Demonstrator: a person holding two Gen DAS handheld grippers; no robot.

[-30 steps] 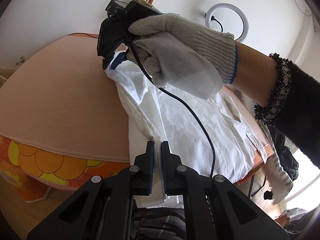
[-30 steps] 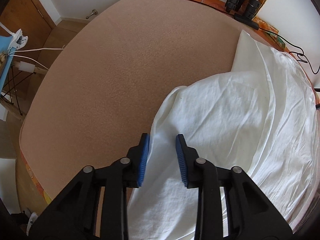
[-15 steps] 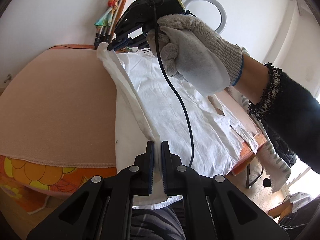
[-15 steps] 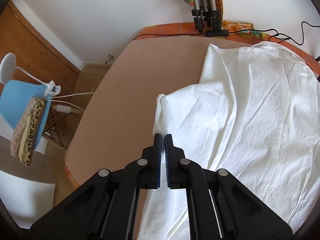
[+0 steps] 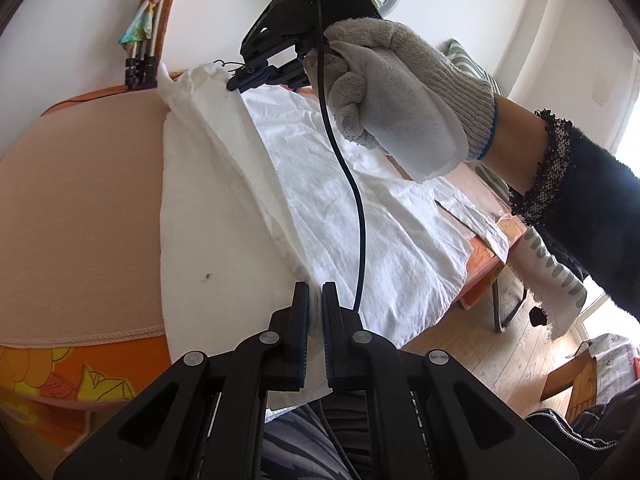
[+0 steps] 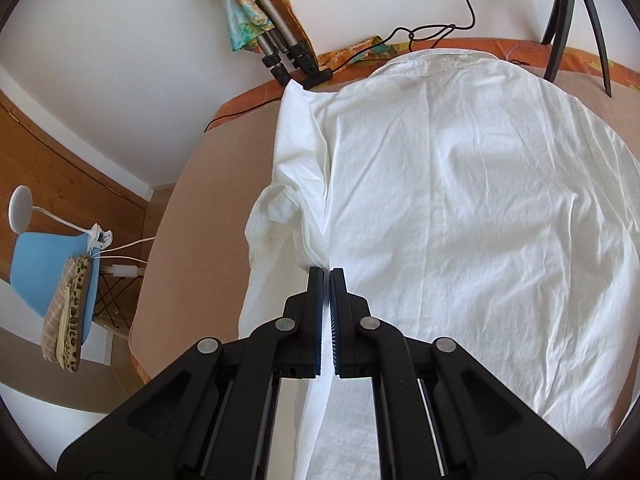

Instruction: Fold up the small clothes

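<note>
White shirt [image 6: 460, 208]: lies back-up on the tan-covered table [image 5: 80, 208], its left side lifted.
Left gripper [image 5: 315, 300]: clenched on the near hem.
Right gripper [image 6: 326, 280]: pinches the side fold near the collar, probably to carry it inward.
Gloved hand [image 5: 400, 92]: bears that gripper.

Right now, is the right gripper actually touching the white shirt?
Touching. In the right wrist view the right gripper is shut on a fold of the white shirt, the cloth running straight between its pads. The left wrist view shows the same pinch from afar.
</note>
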